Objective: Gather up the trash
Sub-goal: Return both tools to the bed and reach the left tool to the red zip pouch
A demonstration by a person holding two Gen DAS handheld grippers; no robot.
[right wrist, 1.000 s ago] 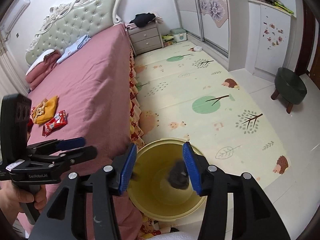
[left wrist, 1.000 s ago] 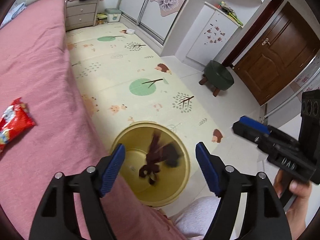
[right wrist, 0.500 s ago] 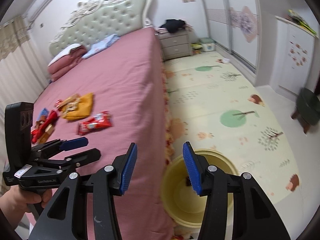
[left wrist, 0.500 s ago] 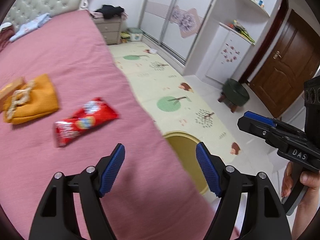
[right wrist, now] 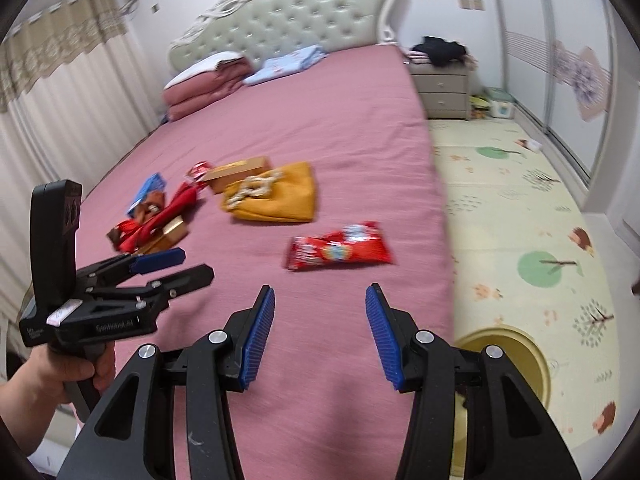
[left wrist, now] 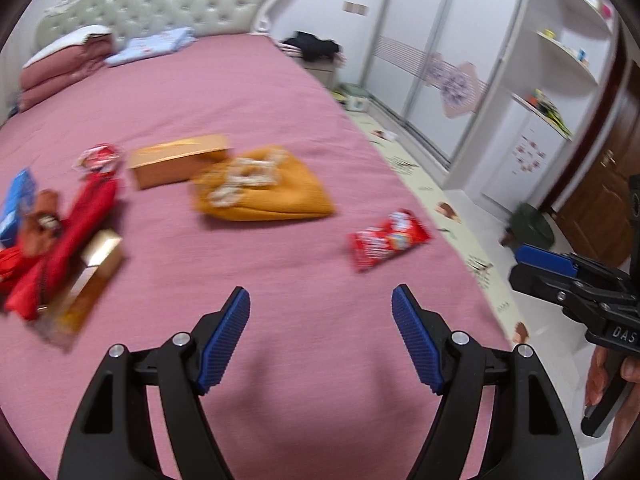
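Observation:
A red snack wrapper (left wrist: 388, 239) (right wrist: 340, 251) lies on the pink bed near its right edge. A heap of trash, with red wrappers (left wrist: 68, 236) (right wrist: 160, 220), a gold box (left wrist: 90, 276) and a blue packet (left wrist: 16, 200), lies at the left. My left gripper (left wrist: 320, 308) is open and empty above the bed's near part; it also shows in the right wrist view (right wrist: 176, 266). My right gripper (right wrist: 320, 300) is open and empty, just short of the red wrapper. The yellow bin (right wrist: 516, 350) stands on the floor beside the bed.
A folded orange cloth with a pale chain (left wrist: 264, 188) (right wrist: 276, 196) and a brown box (left wrist: 180, 162) lie mid-bed. Folded quilts (right wrist: 204, 84) sit by the headboard. A nightstand (right wrist: 440, 84), wardrobe doors (left wrist: 432, 60) and a green stool (left wrist: 532, 224) stand beyond the play mat (right wrist: 532, 216).
Both grippers have swung from above the yellow bin, where dark trash fell in, leftward over the bed. The trash heap and orange cloth have come into view.

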